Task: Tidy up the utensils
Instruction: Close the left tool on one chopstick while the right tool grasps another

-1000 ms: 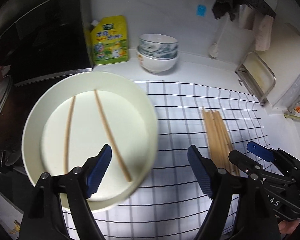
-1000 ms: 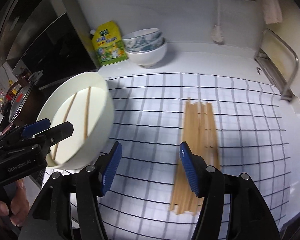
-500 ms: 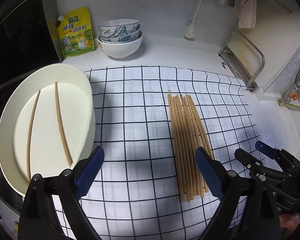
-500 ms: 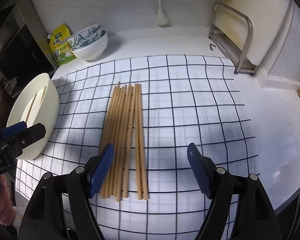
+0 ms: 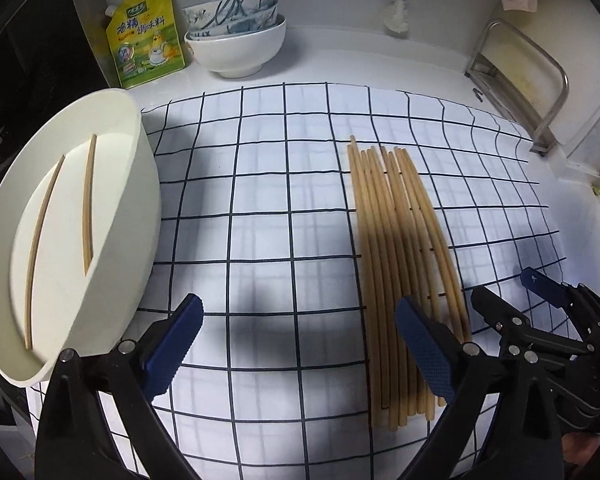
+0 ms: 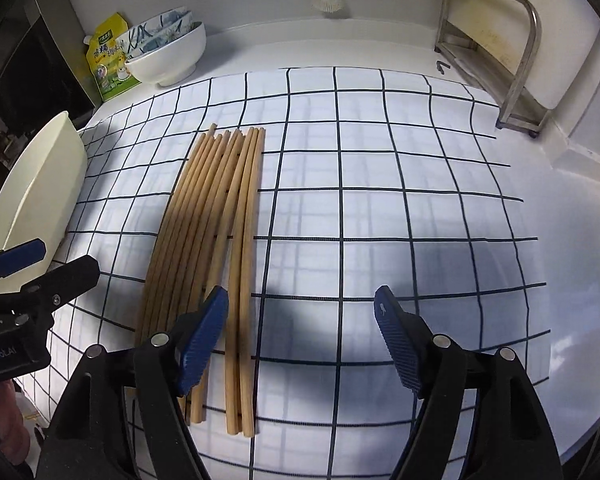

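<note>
At the table's left edge our white basin (image 5: 112,240) holds two chopsticks (image 5: 88,200), lying apart. Our left gripper (image 5: 300,344) hovers spread and empty over the checked cloth (image 5: 260,200). Toward the middle, the chopstick bundle (image 6: 216,216) lies in a neat row on the cloth. Our right gripper (image 6: 300,328) hangs spread just above its near ends. We judge sorting under way; next we must lower, pinch one stick and carry it to the basin.

Matt wooden chopsticks (image 5: 396,256), checked cloth (image 5: 260,200), glossy ceramic bowls (image 5: 236,44)
</note>
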A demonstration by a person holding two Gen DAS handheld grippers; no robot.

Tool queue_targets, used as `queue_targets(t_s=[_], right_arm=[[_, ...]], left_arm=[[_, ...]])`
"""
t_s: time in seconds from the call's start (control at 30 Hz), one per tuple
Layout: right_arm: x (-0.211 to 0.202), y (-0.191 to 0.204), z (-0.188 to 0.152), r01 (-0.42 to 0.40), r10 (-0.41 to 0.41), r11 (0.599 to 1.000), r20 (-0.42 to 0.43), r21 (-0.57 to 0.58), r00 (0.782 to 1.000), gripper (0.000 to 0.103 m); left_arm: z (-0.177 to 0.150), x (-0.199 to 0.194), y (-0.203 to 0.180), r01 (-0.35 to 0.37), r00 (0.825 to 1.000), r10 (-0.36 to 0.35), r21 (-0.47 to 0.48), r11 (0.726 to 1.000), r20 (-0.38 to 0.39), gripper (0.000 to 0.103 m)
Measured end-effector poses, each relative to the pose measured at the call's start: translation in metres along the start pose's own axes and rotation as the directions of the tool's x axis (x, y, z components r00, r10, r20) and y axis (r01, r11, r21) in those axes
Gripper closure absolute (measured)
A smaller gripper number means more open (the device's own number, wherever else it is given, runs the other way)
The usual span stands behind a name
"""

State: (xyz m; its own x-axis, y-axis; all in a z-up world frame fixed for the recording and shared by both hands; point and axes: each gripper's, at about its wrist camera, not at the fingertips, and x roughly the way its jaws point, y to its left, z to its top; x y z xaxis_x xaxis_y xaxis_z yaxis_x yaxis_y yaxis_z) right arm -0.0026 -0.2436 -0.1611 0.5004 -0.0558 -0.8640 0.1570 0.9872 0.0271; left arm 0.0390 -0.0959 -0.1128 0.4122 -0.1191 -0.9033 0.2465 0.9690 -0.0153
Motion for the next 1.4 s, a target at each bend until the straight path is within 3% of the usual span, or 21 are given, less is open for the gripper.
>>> queue_targets(t_s=[0.43,0.7,0.97,1.13,1.4], right_arm=[[0.019,0.004,0.000,0.045,-0.046,0.995,-0.006,-0.087,0.999,0.031],[0.020,-0.017,0.003,0.066,-0.067,0.996,-0.007,-0.053,0.998,0.031],[0.018,-0.021,0.000,0.043,-0.043,0.997,0.003,-0.057,0.999,0.031],[0.019,-0.018,0.001,0.036,-0.036,0.998,0.006,-0.057,0.999,0.031],[0.022,-0.014,0.004,0.048,-0.045,0.995,0.025,-0.090,0.999,0.031]], left_arm=[[-0.003,0.017,-0.001,-0.005,1.000,0.005,-0.015,1.000,-0.010,0.008],[-0.003,0.028,-0.004,-0.022,0.999,0.022,-0.006,1.000,-0.028,0.008],[-0.004,0.042,-0.007,-0.029,0.998,0.029,0.002,1.000,-0.061,0.008],[-0.007,0.048,-0.008,-0.079,0.993,0.080,0.007,0.997,-0.081,0.007],[-0.002,0.050,-0.007,-0.089,0.994,0.089,0.002,0.996,-0.063,0.006]])
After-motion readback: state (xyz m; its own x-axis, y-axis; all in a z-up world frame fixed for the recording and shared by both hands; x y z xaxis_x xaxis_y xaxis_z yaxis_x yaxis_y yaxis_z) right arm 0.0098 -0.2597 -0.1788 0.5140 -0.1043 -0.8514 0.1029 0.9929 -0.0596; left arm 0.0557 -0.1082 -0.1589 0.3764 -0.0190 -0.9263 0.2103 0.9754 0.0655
